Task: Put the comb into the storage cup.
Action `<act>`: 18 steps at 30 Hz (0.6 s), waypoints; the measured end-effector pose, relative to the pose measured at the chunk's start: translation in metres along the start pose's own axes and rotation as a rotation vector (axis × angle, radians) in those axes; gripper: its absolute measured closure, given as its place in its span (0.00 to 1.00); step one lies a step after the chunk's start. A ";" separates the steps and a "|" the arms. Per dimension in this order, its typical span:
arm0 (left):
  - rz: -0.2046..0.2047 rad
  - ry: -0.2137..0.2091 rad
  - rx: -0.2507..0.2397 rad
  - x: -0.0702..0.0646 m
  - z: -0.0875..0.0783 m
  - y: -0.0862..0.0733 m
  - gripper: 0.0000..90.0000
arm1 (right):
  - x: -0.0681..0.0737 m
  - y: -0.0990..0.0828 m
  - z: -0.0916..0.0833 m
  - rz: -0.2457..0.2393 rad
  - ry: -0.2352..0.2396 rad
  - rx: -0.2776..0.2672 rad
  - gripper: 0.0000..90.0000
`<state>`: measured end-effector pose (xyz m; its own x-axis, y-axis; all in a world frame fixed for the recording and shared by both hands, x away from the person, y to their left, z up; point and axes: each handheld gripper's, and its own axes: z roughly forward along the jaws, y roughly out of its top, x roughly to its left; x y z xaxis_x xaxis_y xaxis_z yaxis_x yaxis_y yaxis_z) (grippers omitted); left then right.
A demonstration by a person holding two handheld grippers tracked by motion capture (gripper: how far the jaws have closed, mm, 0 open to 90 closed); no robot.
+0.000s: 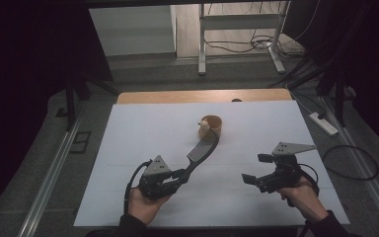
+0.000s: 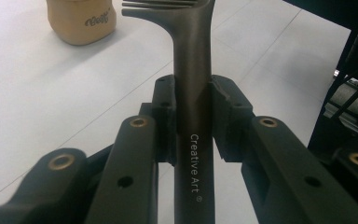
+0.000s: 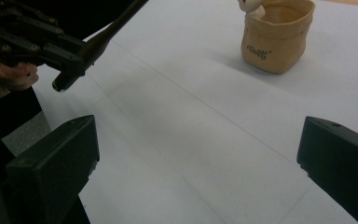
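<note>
Landmark: the small tan soft-sided pouch with a rolled rim stands on the far middle of the white tabletop; all places below are reckoned from it.
Pouch contents: a pale rounded object sits at its rim on the side nearer your left hand; I cannot tell what it is.
Tool: the long dark grey plastic slotted turner with comb-like tines runs from your left gripper up toward the pouch, its head just beside the pouch's near wall. Whether the two touch cannot be judged.
Left jaws: clamped on the turner's handle, one pad on each side, low on the shaft near its butt end.
Right gripper: your right gripper hangs well to the near right of the pouch, above bare tabletop.
Right jaws: wide apart, nothing between them.
Step in hand, as judged: bringing the turner's head to the pouch, apparently to work on the pale object.
Advice: you hold the tool far back, so small wrist turns swing the head widely; move slowly. The pouch looks light and soft, so a push on its wall may tip or slide it. Bring your right jaws to the pouch's far-right wall to steady it.
</note>
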<state>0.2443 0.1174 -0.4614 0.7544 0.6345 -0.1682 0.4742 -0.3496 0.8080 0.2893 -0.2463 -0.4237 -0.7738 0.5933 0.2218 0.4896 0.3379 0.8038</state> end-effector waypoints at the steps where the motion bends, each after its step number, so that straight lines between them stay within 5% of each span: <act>1: -0.001 -0.001 -0.001 -0.001 0.001 0.000 0.80 | 0.000 0.002 0.002 0.003 0.003 -0.002 0.00; 18: 0.019 -0.024 -0.003 -0.008 0.012 0.004 0.80 | 0.006 0.027 0.035 0.052 0.095 0.032 0.00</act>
<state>0.2456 0.1020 -0.4636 0.7738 0.6112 -0.1661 0.4583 -0.3593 0.8129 0.3123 -0.2081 -0.4202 -0.7811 0.5390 0.3152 0.5412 0.3328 0.7722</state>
